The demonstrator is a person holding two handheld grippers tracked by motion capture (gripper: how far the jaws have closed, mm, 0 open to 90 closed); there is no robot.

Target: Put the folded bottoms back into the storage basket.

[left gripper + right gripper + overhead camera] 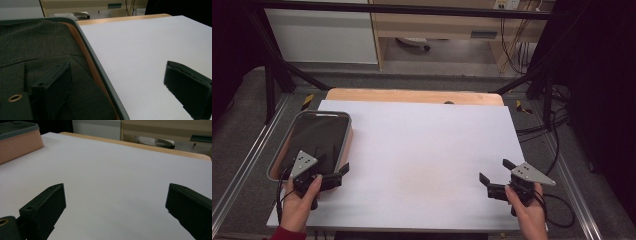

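Note:
A salmon-coloured bin with a grey rim [346, 131] stands at the table's left edge, and dark grey folded cloth [319, 135] lies in it. My left gripper [333, 164] hovers at the bin's near right corner, open, one jaw over the cloth [37, 50] and the other over the white sheet. The bin's rim [100, 72] runs between the two jaws. My right gripper [494, 171] is held open above the white table at the near right, nothing between its jaws. The bin [18, 141] also sits at the far left of the right gripper view.
A white sheet [422, 150] covers the wooden table [412, 96]. Black frame bars [287, 65] and cables [557, 125] flank the table. Cabinets [322, 35] stand beyond the far edge.

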